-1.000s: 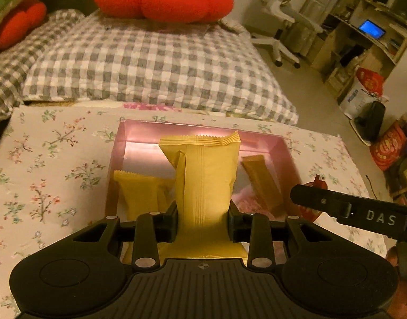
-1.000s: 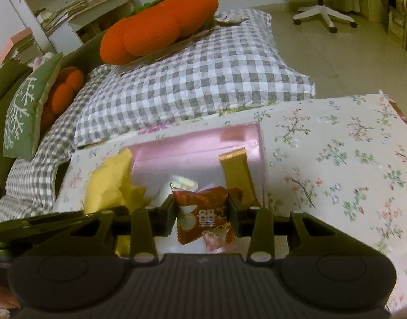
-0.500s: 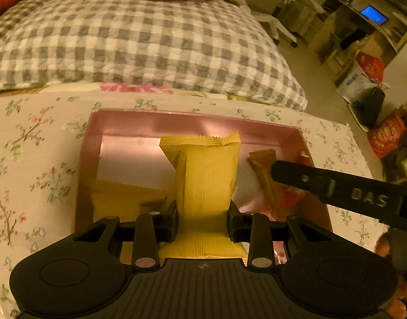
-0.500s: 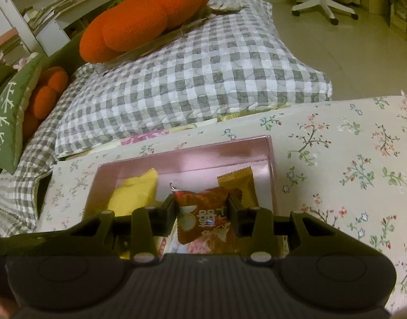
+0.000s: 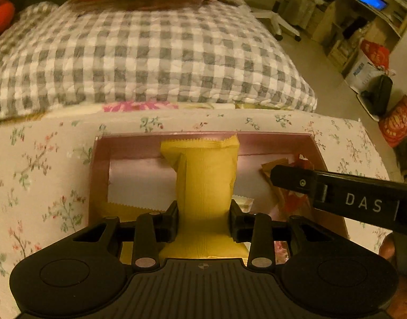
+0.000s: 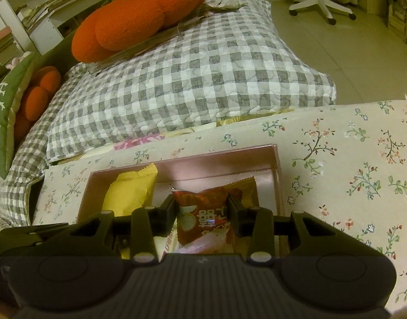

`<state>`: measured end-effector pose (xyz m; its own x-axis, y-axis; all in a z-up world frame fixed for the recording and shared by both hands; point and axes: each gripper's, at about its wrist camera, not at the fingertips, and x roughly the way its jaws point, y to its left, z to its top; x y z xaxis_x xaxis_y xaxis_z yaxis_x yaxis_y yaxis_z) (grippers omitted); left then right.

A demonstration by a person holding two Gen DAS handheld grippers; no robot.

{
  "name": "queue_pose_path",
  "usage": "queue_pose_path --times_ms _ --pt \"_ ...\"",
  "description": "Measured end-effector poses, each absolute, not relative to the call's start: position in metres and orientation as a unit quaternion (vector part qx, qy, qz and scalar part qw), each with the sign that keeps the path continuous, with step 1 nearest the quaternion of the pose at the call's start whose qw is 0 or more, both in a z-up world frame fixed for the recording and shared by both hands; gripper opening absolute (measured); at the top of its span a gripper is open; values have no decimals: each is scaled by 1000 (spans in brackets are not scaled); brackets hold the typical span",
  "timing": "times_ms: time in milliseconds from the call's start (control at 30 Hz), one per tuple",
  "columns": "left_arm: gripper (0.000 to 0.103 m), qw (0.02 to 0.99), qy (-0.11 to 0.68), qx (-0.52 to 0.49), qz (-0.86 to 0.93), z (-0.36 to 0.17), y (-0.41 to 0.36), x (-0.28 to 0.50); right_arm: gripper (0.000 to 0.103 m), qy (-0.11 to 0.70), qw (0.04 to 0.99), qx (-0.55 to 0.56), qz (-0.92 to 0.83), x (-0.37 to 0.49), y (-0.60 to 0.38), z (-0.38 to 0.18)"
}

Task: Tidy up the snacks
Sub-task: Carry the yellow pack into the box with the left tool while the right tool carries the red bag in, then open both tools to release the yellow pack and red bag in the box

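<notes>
Your left gripper has its jaws closed on a yellow snack packet, held at the packet's lower half with the crimped top edge pointing away from the camera. The packet sits at frame centre in the left wrist view, over the interior of the pink box. Another yellow wrapper lies on the box floor at lower left, partly hidden behind the gripper body.

Your right gripper has its jaws closed on a red snack packet with white print, held above the right half of the same pink box. In the left wrist view this gripper enters from the right edge as a black finger marked "DAS", reaching over the box's right side, just above a tan snack bar and the red packet.

In the right wrist view, the yellow packet appears at centre left inside the box, and the tan snack bar leans against the box's right wall, behind the red packet.

The pink box rests on a worktop covered by a floral cloth. Beyond it, in the upper half of both views, is a grey-and-white checked cushion with an orange pumpkin-shaped pillow on top. A white office chair base stands on the floor at upper right of the right wrist view.
</notes>
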<state>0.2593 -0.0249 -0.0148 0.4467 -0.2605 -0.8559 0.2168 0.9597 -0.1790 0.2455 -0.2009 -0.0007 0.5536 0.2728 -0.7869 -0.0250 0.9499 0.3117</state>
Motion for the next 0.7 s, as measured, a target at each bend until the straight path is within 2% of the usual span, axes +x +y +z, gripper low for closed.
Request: queue_pose_path --times_ms 33,100,167,300,367,700 --pt "42 854 500 -13 -142 -13 -26 258 44 463 872 132 85 245 -201 0" --pt "66 864 483 -2 -142 -10 -26 253 49 457 877 126 80 243 -201 2" --pt "72 870 472 3 -146 -6 -24 248 56 455 879 122 81 242 -202 4" --pt "77 873 463 3 -153 1 -21 241 61 454 878 129 80 238 -206 8" --pt "78 873 461 4 -157 5 -20 236 67 453 878 132 81 235 -208 11" --pt "83 875 455 -6 -164 19 -12 200 79 446 884 118 77 208 -212 29"
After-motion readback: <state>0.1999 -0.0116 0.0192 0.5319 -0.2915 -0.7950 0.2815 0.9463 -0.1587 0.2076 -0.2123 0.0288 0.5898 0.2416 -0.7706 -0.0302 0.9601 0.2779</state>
